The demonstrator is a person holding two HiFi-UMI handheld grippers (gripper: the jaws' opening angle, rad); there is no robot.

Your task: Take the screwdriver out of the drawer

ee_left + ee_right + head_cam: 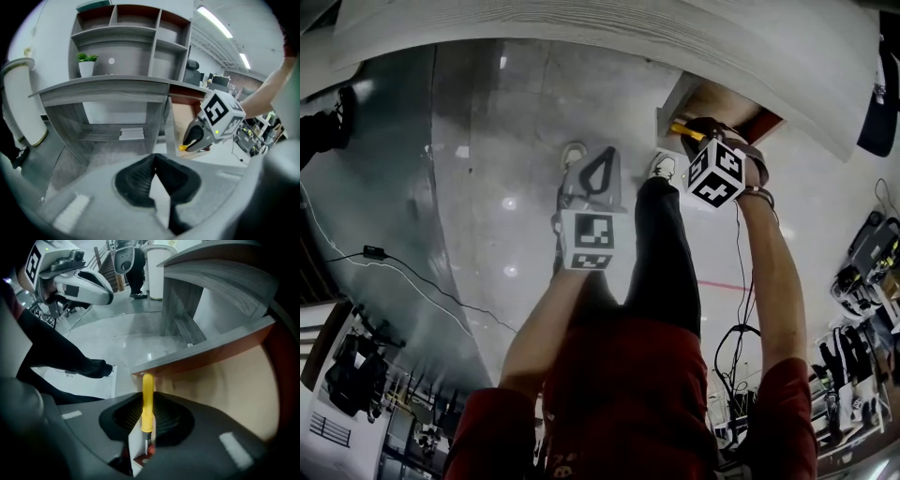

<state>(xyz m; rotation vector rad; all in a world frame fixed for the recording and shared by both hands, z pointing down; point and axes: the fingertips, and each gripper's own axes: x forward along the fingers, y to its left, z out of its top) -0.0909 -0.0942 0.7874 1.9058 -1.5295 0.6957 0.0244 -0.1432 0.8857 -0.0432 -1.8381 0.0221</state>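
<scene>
Fingers (123,420) of right gripper (147,401) are closed partway on the slim yellow plastic-handled screwdriver (147,385), with black ribbed pads pressing both sides of the handle. Left gripper (155,158) pads (136,183) meet at the tips, nothing between them.

Screwdriver look: round yellow handle, slightly flared collar, thin metal shaft running back toward the camera. Handle end points away, at the grey front edge of the open tan-lined drawer (234,390). It sits in the right jaws at the drawer's mouth. Cannot tell if it is fully clear of the drawer.

Only the right gripper view shows the shaft and the grip itself. Head view shows the screwdriver (683,129) only as a short yellow stub poking from the right gripper (701,139) at the drawer (724,101). It also shows the left gripper (598,178) well apart, over grey floor (506,122). Left gripper view shows the right gripper (189,140) from the side, with the screwdriver (183,147) as a yellow tip, beside the grey desk (103,89).
</scene>
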